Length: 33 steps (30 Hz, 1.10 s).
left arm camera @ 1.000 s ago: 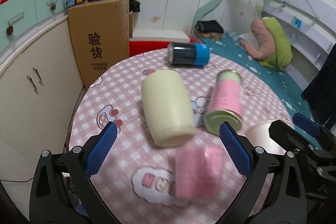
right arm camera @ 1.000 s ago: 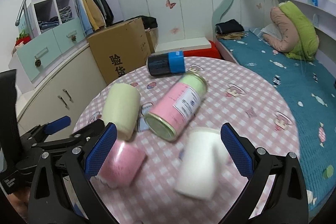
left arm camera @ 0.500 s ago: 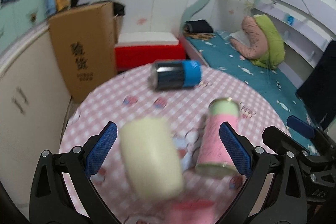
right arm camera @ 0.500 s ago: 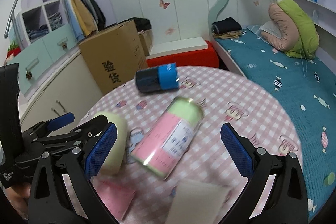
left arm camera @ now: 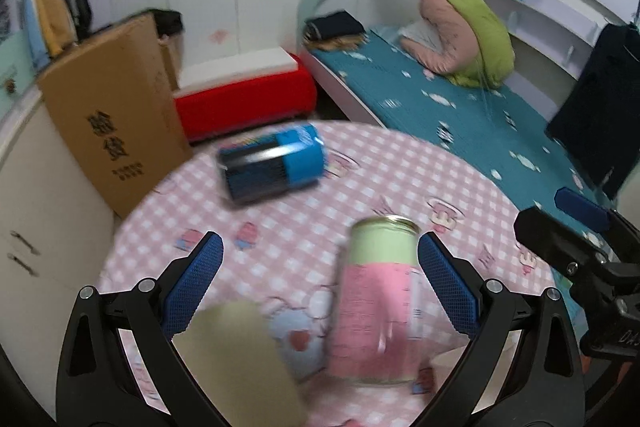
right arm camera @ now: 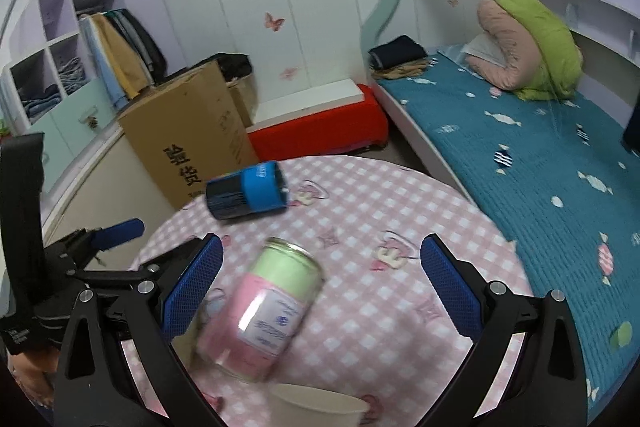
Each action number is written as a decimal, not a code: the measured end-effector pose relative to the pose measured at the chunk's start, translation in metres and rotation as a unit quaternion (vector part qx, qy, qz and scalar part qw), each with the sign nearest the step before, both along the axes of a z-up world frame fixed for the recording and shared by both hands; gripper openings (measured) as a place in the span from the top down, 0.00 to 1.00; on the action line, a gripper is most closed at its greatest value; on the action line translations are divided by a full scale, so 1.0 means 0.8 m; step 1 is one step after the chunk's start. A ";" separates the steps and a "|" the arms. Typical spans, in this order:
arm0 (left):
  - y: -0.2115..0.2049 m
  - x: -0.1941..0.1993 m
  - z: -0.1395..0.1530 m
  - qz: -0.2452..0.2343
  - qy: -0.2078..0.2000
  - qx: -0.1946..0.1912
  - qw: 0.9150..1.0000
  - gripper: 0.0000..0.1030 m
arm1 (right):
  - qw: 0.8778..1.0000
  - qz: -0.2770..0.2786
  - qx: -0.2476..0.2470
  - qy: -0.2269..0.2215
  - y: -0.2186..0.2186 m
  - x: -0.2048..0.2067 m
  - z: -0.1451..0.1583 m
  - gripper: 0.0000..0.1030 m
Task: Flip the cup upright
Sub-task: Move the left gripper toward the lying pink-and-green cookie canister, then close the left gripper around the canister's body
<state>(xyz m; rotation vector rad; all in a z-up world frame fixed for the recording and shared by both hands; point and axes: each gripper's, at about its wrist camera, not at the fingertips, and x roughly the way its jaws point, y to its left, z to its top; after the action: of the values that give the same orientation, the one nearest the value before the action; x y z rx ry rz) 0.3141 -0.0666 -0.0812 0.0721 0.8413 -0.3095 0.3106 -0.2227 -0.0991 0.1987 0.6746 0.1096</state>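
Below the right gripper, cup now upright.

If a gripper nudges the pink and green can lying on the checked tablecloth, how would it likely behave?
The pink and green cylindrical can lies on its side, so a sideways nudge would probably roll it across the pink checked tablecloth. Its metal rim and glossy label suggest a stiff, somewhat slippery body. How heavy it is cannot be judged from these views.
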 end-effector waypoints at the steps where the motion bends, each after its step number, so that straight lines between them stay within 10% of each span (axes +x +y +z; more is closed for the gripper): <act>1: -0.005 0.001 -0.005 -0.003 0.006 -0.001 1.000 0.05 | 1.000 -0.003 -0.002 0.002 -0.005 -0.001 -0.003 0.07; 22: -0.058 -0.001 -0.088 0.010 0.085 0.052 0.995 0.06 | 0.998 0.000 0.038 0.055 -0.056 -0.023 -0.053 0.07; 24: -0.058 0.001 -0.091 0.015 0.091 0.051 0.994 0.11 | 0.998 0.004 0.040 0.056 -0.057 -0.025 -0.055 0.07; 25: -0.058 0.001 -0.090 0.012 0.092 0.046 0.995 0.31 | 0.998 0.005 0.040 0.056 -0.057 -0.025 -0.055 0.07; 33: -0.049 -0.019 -0.058 0.029 0.062 0.017 0.998 0.31 | 0.997 0.012 0.054 0.047 -0.058 -0.035 -0.048 0.07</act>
<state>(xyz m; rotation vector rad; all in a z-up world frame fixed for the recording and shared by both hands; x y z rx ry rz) 0.2986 -0.1059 -0.1277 0.0605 0.9700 -0.2469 0.2826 -0.2688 -0.1374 0.3017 0.7662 0.1599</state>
